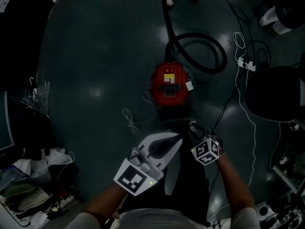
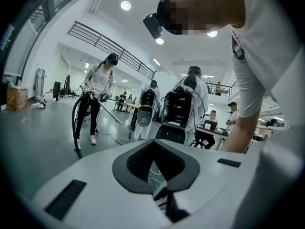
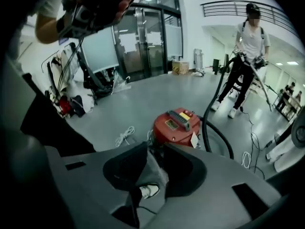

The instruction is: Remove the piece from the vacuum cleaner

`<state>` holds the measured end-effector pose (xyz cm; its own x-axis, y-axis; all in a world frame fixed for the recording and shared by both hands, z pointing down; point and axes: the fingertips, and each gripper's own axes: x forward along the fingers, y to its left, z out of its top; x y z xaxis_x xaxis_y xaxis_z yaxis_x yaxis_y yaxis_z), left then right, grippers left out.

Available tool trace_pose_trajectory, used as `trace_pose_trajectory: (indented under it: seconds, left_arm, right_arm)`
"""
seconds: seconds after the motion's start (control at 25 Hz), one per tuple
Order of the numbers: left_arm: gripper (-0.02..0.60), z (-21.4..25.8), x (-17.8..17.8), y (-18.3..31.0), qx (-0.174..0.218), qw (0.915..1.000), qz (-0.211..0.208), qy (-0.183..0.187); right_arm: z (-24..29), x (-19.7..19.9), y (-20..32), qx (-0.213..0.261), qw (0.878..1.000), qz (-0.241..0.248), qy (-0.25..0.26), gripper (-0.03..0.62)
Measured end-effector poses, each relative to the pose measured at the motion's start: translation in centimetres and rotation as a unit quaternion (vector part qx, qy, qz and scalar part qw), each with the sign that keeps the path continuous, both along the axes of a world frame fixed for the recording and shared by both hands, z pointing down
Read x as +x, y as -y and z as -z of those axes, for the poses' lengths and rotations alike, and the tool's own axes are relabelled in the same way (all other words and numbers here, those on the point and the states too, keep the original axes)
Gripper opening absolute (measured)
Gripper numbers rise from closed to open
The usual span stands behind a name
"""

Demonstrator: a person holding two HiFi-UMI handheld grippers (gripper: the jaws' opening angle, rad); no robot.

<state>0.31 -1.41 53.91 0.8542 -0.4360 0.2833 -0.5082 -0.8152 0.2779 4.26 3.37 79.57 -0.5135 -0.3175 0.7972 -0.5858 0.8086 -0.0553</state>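
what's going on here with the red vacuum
A person stands over a red vacuum cleaner on the floor, with a gripper in each hand. The left gripper and the right gripper are both open and empty, held short of the vacuum and touching nothing. The black hose loops away toward a second person farther off, who seems to hold its far end. The grippers hold no piece yet.
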Motion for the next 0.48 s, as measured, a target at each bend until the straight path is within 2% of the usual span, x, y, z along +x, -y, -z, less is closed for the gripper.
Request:
trace_pose_trajectory:
  seconds: [0.12, 0.24, 0.48]
  left_arm:
    - [0.006, -3.7, 0.4, 1.1, -0.024, 0.9995, 0.019, -0.002]
    - [0.006, -6.7, 0.4, 1.6, -0.039, 0.9987, 0.031, 0.003]
    - [0.006, -10.9, -0.3, 1.1, -0.070, 0.9965, 0.041, 0.021]
  right_arm:
    - [-8.2, 0.4, -0.3, -0.009, 0.996, 0.063, -0.056, 0.110]
    - [-14.6, 0.7, -0.2, 0.000, 0.986, 0.124, -0.112, 0.130]
    - [-22.2, 0.3, -1.2, 0.009, 0.962, 0.214, -0.169, 0.133]
